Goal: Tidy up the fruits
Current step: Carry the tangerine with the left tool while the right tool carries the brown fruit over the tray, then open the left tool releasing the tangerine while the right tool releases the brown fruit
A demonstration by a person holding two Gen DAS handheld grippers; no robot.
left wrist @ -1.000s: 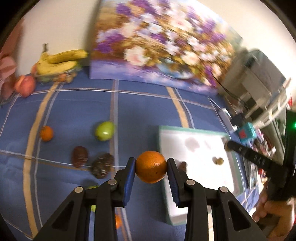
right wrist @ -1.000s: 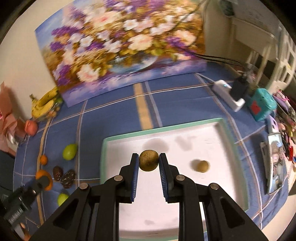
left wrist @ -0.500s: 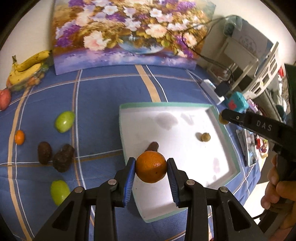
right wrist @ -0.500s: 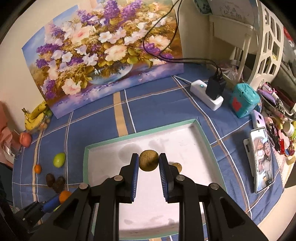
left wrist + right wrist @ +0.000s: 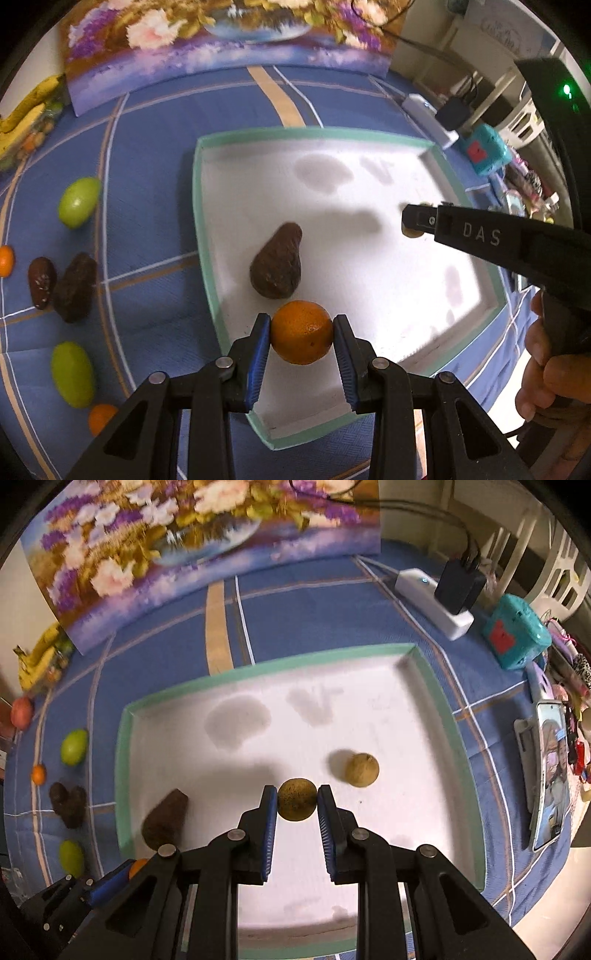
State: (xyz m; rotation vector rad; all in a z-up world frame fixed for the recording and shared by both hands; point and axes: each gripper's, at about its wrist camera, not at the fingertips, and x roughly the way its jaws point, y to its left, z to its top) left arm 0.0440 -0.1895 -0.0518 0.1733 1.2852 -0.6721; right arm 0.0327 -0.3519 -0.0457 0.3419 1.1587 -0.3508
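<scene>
1. The left tongs (image 5: 301, 341) are clamped on an orange (image 5: 301, 331), which is held above the tray's (image 5: 201, 236) near left corner, the fingers pointing forward over its white floor.
2. The right tongs (image 5: 297, 805) are clamped on a brown ball (image 5: 297, 799), held over the middle of the tray.
3. In the left view, the right tongs reach in from the tray's right side, tilted slightly down, with a bare hand (image 5: 554, 373) gripping the handle.
4. In the tray lie a dark pear-shaped fruit (image 5: 277, 266), left of centre, and a tan ball (image 5: 362, 770), right of centre.
5. Left of the tray, on the blue surface (image 5: 147, 184), lie two green fruits (image 5: 79, 201), dark fruits (image 5: 75, 286) and small oranges (image 5: 5, 260).
</scene>
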